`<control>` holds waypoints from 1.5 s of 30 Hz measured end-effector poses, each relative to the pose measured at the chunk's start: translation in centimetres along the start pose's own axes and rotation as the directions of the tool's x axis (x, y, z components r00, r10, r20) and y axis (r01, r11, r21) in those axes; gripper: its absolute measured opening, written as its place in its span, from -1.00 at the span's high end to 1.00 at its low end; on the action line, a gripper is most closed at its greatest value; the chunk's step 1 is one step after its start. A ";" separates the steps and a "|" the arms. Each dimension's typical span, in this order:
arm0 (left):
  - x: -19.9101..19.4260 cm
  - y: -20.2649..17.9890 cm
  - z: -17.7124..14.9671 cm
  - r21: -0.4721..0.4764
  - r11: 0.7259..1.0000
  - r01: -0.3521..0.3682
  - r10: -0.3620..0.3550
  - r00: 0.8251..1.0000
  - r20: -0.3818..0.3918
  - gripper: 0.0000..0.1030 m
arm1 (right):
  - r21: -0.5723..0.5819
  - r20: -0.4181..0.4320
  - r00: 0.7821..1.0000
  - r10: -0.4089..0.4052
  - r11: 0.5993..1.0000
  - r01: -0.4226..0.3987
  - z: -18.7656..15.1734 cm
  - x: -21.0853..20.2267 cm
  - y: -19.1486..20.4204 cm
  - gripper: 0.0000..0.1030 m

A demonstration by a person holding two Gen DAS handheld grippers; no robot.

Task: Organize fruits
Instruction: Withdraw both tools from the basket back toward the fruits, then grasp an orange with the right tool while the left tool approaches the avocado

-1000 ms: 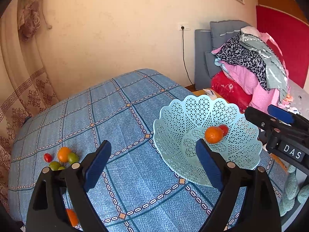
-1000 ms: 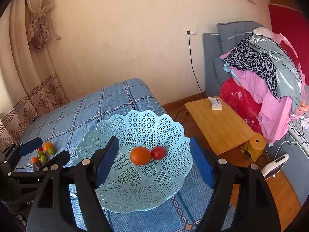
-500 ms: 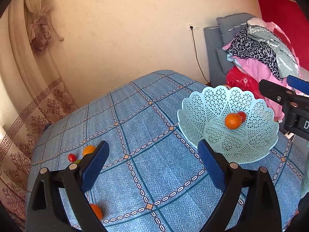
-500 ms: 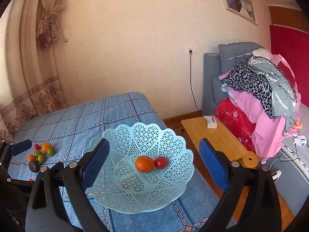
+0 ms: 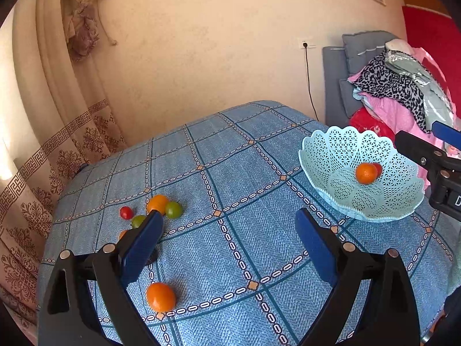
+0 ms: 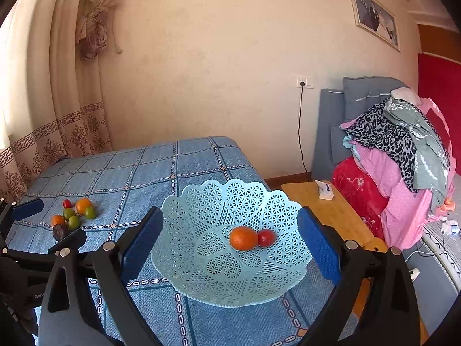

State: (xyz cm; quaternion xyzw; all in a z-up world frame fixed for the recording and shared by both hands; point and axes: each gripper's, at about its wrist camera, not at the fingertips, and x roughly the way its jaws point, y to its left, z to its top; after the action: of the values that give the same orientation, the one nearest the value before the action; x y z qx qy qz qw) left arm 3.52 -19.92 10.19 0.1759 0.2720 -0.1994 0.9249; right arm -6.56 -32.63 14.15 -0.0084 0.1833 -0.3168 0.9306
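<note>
Pale blue lattice basket [image 6: 230, 282] on the bed holds two fruits: an orange [image 6: 243, 238] touching a red tomato [image 6: 266, 237]. Seven or so loose fruits [image 6: 73, 216] sit well apart. Left gripper [image 5: 229, 242] and right gripper [image 6: 230, 239] both gape wide, empty.

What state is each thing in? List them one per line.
left gripper: open, empty
right gripper: open, empty
basket: upright on the bed, holds two fruits
orange: in basket, touching the tomato
tomato: in basket
loose fruits: clustered on the bedspread
lone orange: on bedspread, apart
</note>
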 end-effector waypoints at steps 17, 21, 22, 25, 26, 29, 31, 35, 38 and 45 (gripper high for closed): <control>0.7 7.7 -4.2 -0.145 0.987 -0.065 0.051 0.994 -0.095 -0.79 | -0.065 -0.069 0.989 0.127 0.989 -0.132 -2.0 0.5 4.8 -0.87; 0.5 10.1 -4.6 -0.171 0.980 -0.098 0.082 0.992 -0.098 -0.79 | -0.077 -0.096 0.977 0.191 0.977 -0.199 -2.8 0.7 6.8 -0.87; 0.5 10.7 -4.7 -0.178 0.979 -0.104 0.086 0.991 -0.103 -0.79 | -0.083 -0.104 0.972 0.211 0.972 -0.220 -3.1 0.8 7.4 -0.87; 0.7 12.5 -4.9 -0.201 0.972 -0.125 0.103 0.988 -0.116 -0.79 | -0.112 -0.134 0.951 0.278 0.949 -0.293 -4.1 0.9 9.7 -0.87; 0.6 13.0 -4.9 -0.207 0.970 -0.128 0.106 0.988 -0.115 -0.79 | -0.125 -0.144 0.945 0.295 0.942 -0.313 -4.4 1.0 10.5 -0.87; 0.7 14.8 -4.9 -0.227 0.963 -0.143 0.120 0.986 -0.112 -0.79 | -0.142 -0.181 0.920 0.348 0.916 -0.374 -5.3 1.5 12.8 -0.87; 1.0 15.9 -4.9 -0.246 0.959 -0.143 0.118 0.986 -0.114 -0.79 | -0.136 -0.218 0.894 0.392 0.895 -0.426 -5.7 2.0 14.4 -0.87; 1.8 18.3 -5.1 -0.285 0.944 -0.164 0.133 0.983 -0.126 -0.79 | -0.121 -0.300 0.833 0.466 0.847 -0.517 -6.5 3.4 17.9 -0.87; 2.3 20.0 -5.4 -0.317 0.933 -0.172 0.136 0.982 -0.133 -0.79 | -0.137 -0.341 0.801 0.492 0.817 -0.560 -7.0 4.3 20.7 -0.87; 3.7 21.8 -6.1 -0.352 0.921 -0.169 0.124 0.981 -0.148 -0.79 | -0.182 -0.410 0.772 0.486 0.786 -0.591 -7.9 6.5 25.4 -0.73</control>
State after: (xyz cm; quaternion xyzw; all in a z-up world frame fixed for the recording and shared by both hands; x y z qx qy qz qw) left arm 13.87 0.47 7.94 0.0340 0.3465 -0.0648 0.9352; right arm 10.39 -15.38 1.23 -0.0412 0.3821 0.0018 0.9232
